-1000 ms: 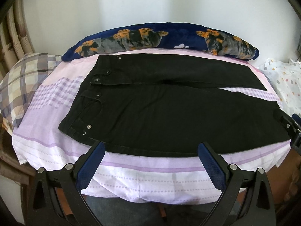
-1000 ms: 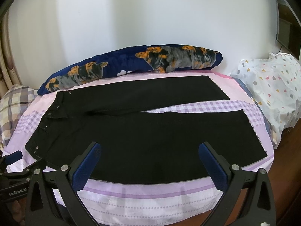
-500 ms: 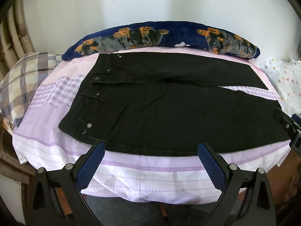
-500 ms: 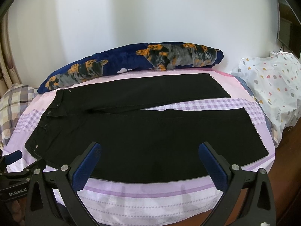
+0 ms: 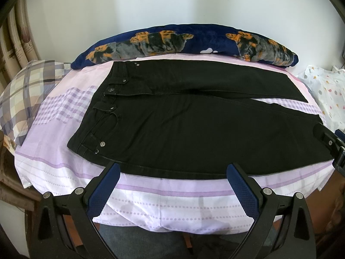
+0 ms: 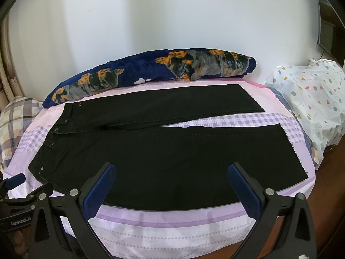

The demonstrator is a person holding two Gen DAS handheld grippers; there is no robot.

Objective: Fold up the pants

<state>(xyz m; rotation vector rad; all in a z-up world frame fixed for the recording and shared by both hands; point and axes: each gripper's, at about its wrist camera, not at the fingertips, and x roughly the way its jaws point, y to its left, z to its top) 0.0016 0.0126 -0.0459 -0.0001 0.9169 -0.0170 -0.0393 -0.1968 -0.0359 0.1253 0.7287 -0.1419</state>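
Black pants (image 5: 194, 129) lie flat across the frame's middle on the bed (image 5: 151, 198), legs splayed, ready for a first fold. Left gripper (image 5: 173, 187) and right gripper (image 6: 172, 185) hover low at the near hem, fingers spread wide, gripping nothing.

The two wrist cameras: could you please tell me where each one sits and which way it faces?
Left wrist: on the left tool, low at the bed's near edge, facing the black pants toward their waistband end; its open blue fingers show, and the right tool's tip at the right edge.
Right wrist: on the right tool, facing the pants toward the hems; its open fingers show, and the left tool at lower left.
Shared: pants, blue blanket, purple sheet.
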